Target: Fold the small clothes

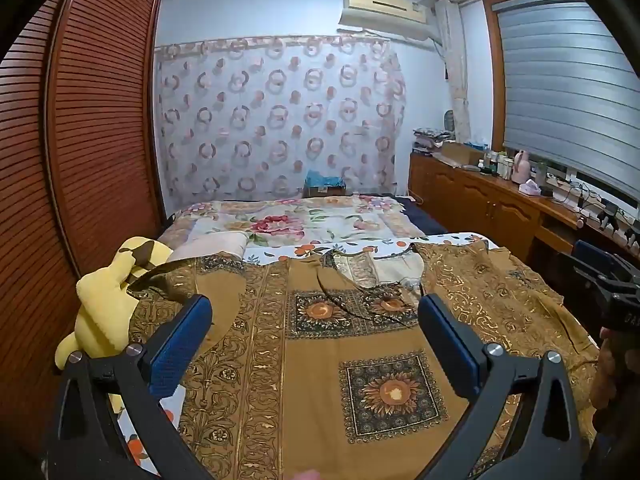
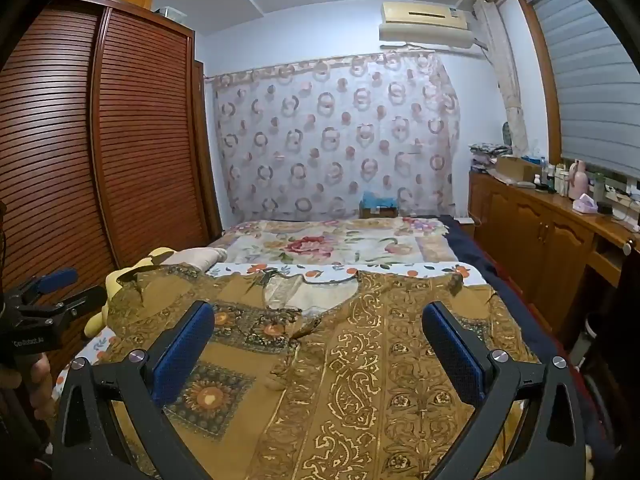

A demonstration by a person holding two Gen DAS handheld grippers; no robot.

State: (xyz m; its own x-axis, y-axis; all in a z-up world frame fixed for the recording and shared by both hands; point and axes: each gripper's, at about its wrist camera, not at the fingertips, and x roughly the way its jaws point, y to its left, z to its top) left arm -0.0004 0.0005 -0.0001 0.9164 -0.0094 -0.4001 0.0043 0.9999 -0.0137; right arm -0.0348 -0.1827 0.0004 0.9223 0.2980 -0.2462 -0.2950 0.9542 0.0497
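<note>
A brown and gold patterned garment [image 1: 320, 360] lies spread flat on the bed, neckline toward the far side; it also fills the right wrist view [image 2: 360, 360]. My left gripper [image 1: 316, 316] is open and empty, hovering just above the garment's left half. My right gripper [image 2: 318, 324] is open and empty above the garment's middle and right half. The right gripper shows at the right edge of the left wrist view [image 1: 608, 292], and the left gripper at the left edge of the right wrist view [image 2: 44, 296].
A yellow plush toy [image 1: 104, 304] and a pale pillow [image 1: 212, 246] lie at the bed's left side by the louvred wardrobe [image 1: 80, 140]. A floral quilt [image 1: 296, 222] covers the far bed. A wooden cabinet [image 2: 540, 232] with bottles runs along the right.
</note>
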